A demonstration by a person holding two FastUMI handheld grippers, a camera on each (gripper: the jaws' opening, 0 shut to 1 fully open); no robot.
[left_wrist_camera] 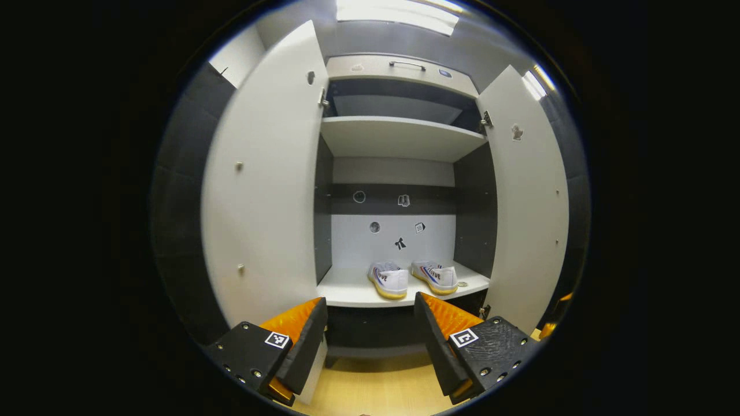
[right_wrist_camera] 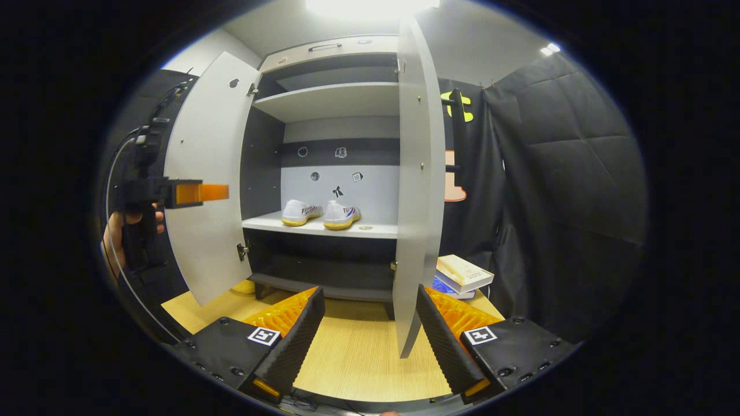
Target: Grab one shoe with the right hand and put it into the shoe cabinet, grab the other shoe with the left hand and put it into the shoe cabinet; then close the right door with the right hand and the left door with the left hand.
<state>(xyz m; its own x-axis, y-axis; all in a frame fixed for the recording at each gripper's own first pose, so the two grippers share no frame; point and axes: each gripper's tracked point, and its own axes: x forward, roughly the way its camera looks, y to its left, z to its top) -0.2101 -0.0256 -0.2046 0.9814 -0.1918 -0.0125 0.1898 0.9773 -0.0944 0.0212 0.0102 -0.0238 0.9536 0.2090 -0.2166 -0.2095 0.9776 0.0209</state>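
Both grippers, left gripper (left_wrist_camera: 370,341) and right gripper (right_wrist_camera: 370,341), hover level, fingers spread, empty; smooth pale shoes (left_wrist_camera: 411,278) sit on the shelf (left_wrist_camera: 347,292), seemingly canvas.

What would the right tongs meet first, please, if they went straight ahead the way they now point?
Probably the edge of the open right door, which stands just ahead between the open right tongs; depth is hard to judge, so they might slip past it toward the shoe cabinet.
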